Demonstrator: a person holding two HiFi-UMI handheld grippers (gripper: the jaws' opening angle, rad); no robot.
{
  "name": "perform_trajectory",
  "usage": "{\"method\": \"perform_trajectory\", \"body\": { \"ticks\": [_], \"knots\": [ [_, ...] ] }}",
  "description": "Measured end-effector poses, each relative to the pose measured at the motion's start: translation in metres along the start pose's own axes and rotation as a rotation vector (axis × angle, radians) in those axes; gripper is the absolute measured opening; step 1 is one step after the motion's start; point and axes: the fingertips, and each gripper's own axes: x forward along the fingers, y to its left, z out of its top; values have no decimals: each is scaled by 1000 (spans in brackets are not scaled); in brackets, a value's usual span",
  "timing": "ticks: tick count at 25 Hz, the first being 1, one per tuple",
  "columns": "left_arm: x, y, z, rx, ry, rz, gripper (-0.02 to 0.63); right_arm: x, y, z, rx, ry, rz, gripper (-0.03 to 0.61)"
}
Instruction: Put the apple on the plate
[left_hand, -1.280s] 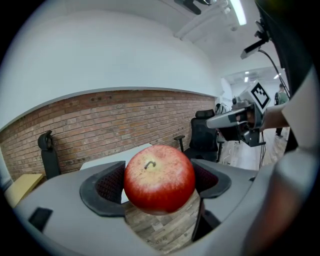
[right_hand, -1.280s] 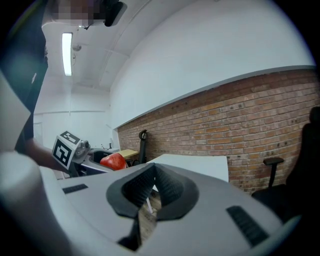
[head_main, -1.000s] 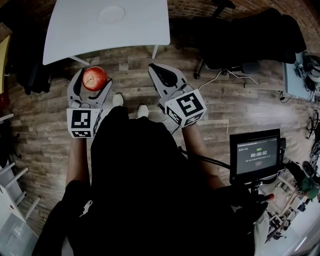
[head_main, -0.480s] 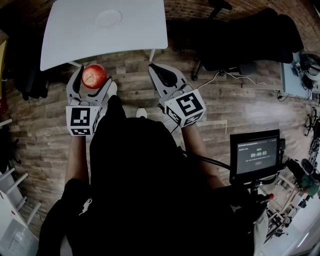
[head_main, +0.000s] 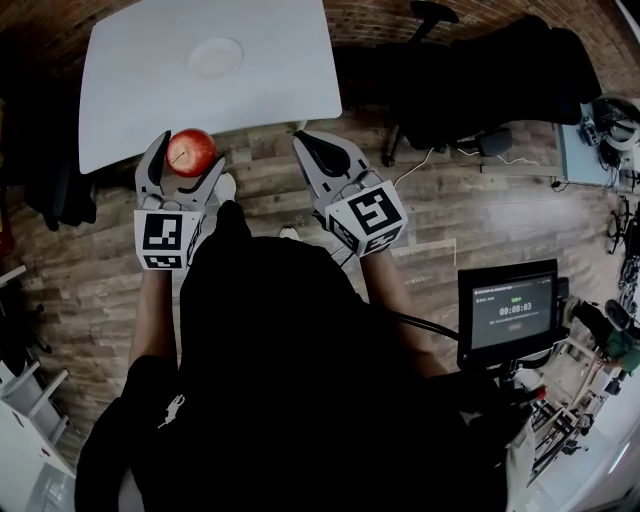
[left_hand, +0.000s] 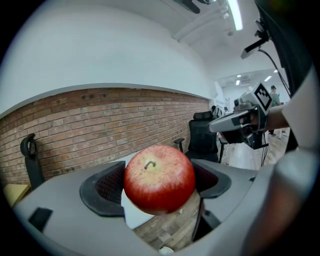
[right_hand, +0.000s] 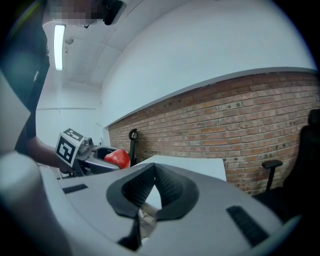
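Note:
A red apple (head_main: 190, 151) sits clamped between the jaws of my left gripper (head_main: 184, 160), held above the wooden floor just short of the white table's (head_main: 280, 80) near edge. In the left gripper view the apple (left_hand: 159, 178) fills the gap between the pads, stem up. A white plate (head_main: 215, 57) lies on the table, beyond the apple. My right gripper (head_main: 318, 150) is shut with nothing in it, level with the left one and to its right; its pads (right_hand: 170, 192) meet at the tips. From the right gripper view the apple (right_hand: 117, 158) shows at the left.
A black office chair (head_main: 480, 70) stands right of the table. A screen on a stand (head_main: 510, 312) is at my right. A brick wall (left_hand: 100, 125) runs behind the table. Cables lie on the wooden floor (head_main: 480, 200).
The table and plate have come nearer in the head view: I have stepped forward. Both grippers hold the same pose, the apple still clamped in the left one.

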Motion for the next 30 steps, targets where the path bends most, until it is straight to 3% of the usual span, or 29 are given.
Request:
{"method": "perform_trajectory", "body": {
  "ticks": [30],
  "knots": [
    [127, 191, -9, -10, -37, -240, 414, 198, -34, 53, 14, 47, -218, 3]
  ]
}}
